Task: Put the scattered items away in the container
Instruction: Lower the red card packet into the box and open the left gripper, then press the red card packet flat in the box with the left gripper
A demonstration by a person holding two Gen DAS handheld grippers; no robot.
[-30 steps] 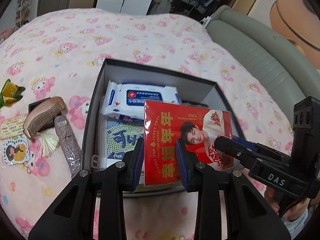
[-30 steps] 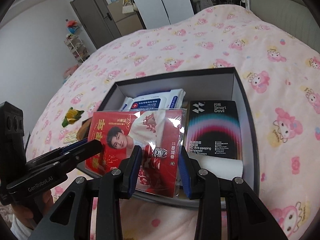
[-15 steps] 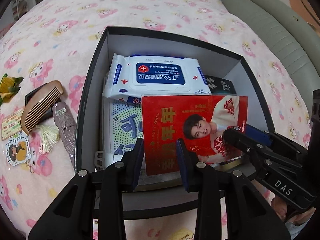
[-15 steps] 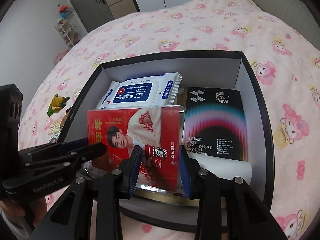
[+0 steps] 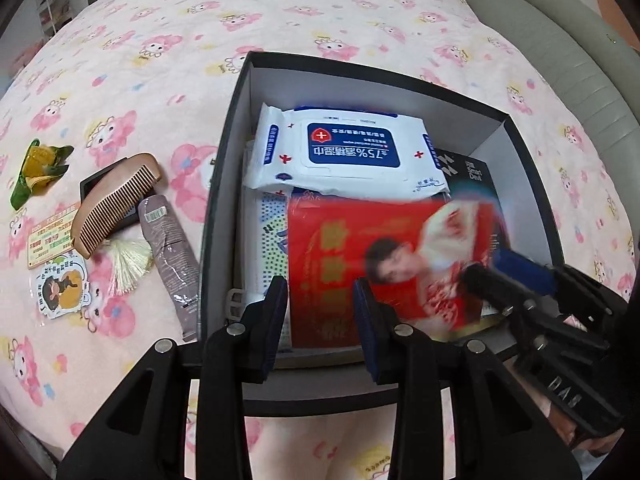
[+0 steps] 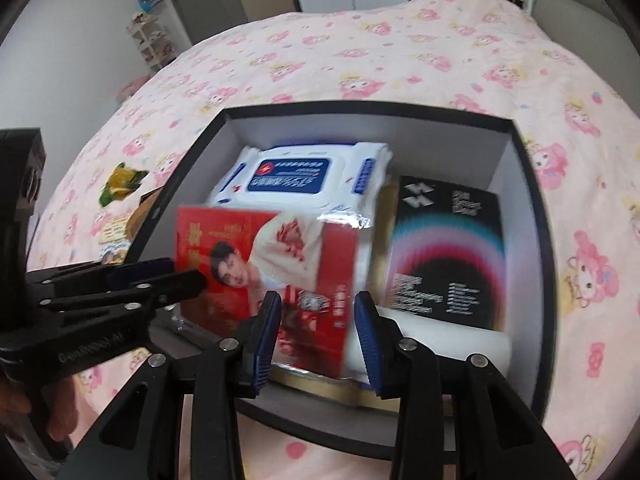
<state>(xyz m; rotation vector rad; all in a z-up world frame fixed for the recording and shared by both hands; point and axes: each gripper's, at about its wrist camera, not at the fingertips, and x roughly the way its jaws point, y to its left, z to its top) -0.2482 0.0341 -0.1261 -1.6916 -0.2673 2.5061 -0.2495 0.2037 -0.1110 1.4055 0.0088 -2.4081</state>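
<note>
the red packet (image 5: 384, 264) hangs over the near part of the black box (image 5: 228, 184), above the wipes pack (image 5: 344, 152) and papers. it is blurred, so i cannot tell surely which gripper holds it. the left gripper (image 5: 320, 320) seems open with fingers beside its near edge; the right gripper (image 6: 316, 336) also shows a gap. better to lay it flat and low. the comb (image 5: 116, 204) waits on the bed, left of the box
</note>
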